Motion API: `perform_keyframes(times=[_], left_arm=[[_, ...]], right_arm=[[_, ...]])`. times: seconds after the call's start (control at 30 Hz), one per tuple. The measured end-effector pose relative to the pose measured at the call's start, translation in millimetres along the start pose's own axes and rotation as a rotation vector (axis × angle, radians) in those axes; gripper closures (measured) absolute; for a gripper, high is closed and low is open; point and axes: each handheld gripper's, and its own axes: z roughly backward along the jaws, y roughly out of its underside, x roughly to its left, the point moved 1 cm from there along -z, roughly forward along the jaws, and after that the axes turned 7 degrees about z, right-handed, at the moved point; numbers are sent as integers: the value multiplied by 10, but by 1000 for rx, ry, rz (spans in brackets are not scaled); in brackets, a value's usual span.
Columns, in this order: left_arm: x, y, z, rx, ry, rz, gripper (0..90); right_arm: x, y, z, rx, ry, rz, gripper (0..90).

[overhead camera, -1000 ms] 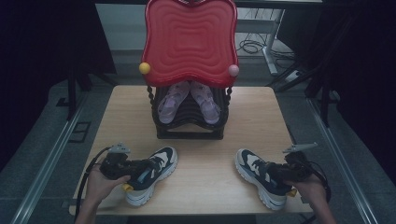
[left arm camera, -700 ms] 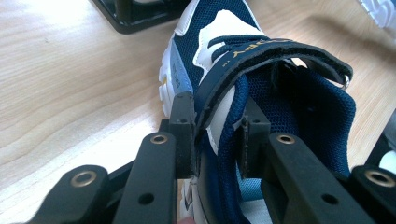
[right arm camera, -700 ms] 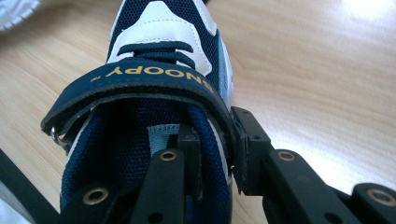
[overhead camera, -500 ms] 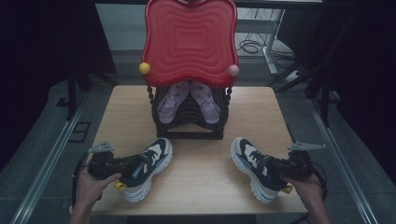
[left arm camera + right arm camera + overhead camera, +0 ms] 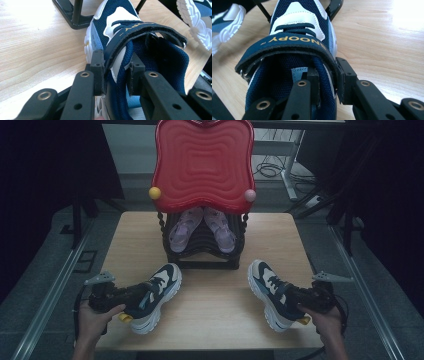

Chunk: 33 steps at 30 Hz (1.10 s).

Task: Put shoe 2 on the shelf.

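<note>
Claws come first, nearest the person. The left claw [image 5: 113, 75] is clamped on the side wall and strap of the left navy-and-white mesh sneaker [image 5: 152, 295], one jaw inside the opening and one outside, a hold that likely allows lifting without crushing the toe. The right claw [image 5: 328, 82] is pinched the same way on the collar of the right navy-and-white mesh sneaker [image 5: 272, 292], whose strap bears yellow lettering. Both shoes rest on the pale wooden surface [image 5: 210, 320], toes aimed toward the black ribbed shoe rack [image 5: 205, 252] farther back. A pair of lilac sandals [image 5: 202, 227] sits on its shelf, beneath a red wavy plastic panel [image 5: 202, 162].
</note>
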Motion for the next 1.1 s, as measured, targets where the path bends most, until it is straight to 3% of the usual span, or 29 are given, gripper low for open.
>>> perform_keyframes(times=[0.23,0.5,1.1], left_arm=[[58,19,101,-31,9,27,721],[109,7,218,-112,7,55,721],[239,-132,376,-246,29,117,723]], right_arm=[[-15,25,21,-46,-7,-32,754],[-21,26,11,-105,-9,-80,754],[-170,-225,-34,-232,-11,-115,755]])
